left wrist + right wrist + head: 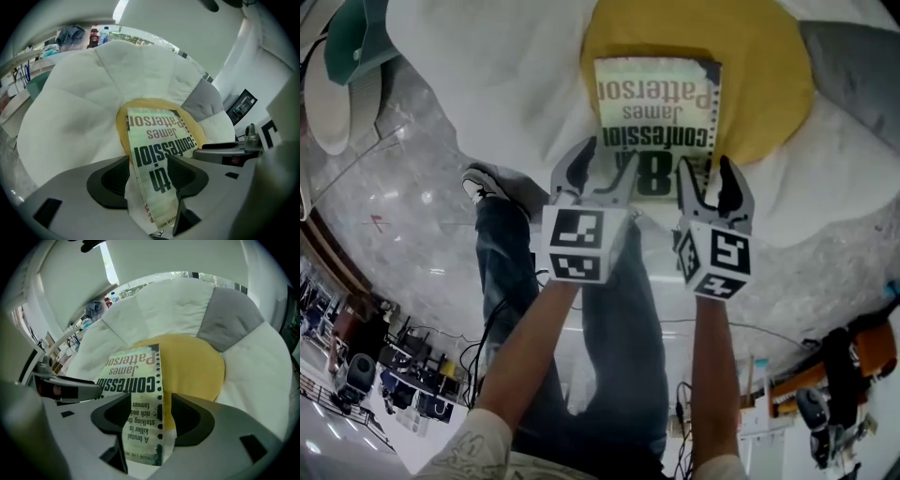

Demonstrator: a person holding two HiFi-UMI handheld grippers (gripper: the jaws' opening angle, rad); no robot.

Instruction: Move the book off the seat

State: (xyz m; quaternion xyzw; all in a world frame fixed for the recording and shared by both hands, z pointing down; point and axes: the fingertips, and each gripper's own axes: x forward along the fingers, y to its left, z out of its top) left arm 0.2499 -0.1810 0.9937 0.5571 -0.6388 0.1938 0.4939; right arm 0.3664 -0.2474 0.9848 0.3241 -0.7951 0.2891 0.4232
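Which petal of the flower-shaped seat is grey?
The petal at the head view's upper right, right of the book; the other petals are white.

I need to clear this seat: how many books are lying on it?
1. The book lies on the seat's yellow centre, its near corners inside the open left gripper and right gripper. Another could hide underneath.

The left arm (530, 347) and right arm (714, 375) reach forward side by side, bare from the short sleeves down, towards the near end of the book (661, 112). The left gripper (600, 169) tilts steeply down at the book's near left corner, jaws wide apart with the left edge between them, not clamped. The right gripper (710, 183) tilts likewise at the book's near right corner, jaws equally wide, the right edge loose between them.
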